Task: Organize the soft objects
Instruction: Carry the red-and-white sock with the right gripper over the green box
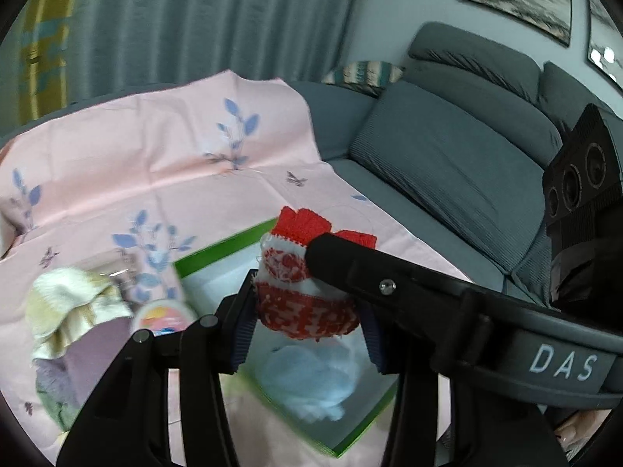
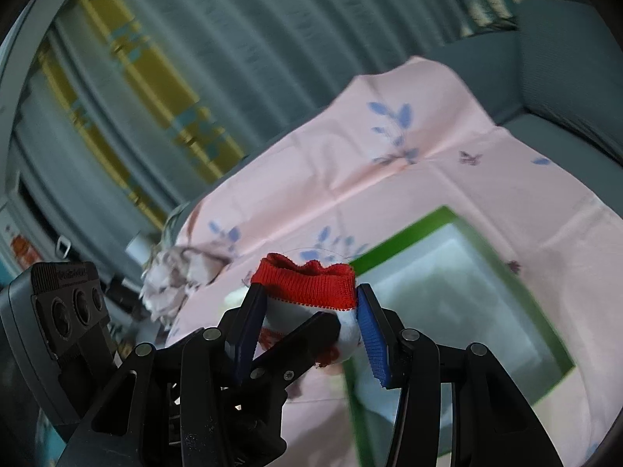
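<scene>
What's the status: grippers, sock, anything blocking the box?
Both grippers, left and right, shut on red-and-white sock. Above green-rimmed box. Nothing blocking.

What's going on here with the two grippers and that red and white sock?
A person is working two handheld grippers, and both grip one red and white sock. The left gripper clamps its patterned part; the right gripper clamps it near the red cuff. The sock hangs above a green-rimmed box on a pink floral cloth, with something pale blue already inside.

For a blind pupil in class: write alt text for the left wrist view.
Both grippers grip one red-and-white sock above a green-rimmed box holding a pale blue cloth. The box sits on a pink floral sheet beside a grey sofa.
</scene>
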The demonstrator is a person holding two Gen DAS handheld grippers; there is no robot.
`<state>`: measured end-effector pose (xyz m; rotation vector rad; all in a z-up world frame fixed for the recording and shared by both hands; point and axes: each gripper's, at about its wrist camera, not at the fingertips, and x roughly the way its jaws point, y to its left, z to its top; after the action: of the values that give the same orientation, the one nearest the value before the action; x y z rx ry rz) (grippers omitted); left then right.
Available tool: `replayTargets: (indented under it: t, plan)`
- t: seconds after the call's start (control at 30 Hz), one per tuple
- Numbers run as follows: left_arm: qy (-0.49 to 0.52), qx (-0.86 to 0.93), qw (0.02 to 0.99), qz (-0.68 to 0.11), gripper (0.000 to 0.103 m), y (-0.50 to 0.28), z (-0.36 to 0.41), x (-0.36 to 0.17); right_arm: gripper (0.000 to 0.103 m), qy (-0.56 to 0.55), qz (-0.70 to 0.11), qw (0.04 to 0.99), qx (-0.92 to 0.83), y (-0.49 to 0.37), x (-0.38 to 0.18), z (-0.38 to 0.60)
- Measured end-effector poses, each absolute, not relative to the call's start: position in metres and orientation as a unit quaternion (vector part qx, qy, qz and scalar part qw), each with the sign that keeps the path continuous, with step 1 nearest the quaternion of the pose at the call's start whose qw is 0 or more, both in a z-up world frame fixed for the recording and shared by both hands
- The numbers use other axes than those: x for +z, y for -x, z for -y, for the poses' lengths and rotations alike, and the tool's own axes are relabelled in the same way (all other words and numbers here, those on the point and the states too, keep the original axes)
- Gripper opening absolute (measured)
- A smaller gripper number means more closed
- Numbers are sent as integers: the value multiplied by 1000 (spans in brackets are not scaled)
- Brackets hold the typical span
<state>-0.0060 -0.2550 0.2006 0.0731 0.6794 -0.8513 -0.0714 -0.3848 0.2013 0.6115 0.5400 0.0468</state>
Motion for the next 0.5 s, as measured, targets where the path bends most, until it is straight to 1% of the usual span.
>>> replayTargets:
  t: [0.5]
  plan:
    - [-64,-439,805,-394,46,-2,322,157,50,-370,-297,879,-47,82,149,452]
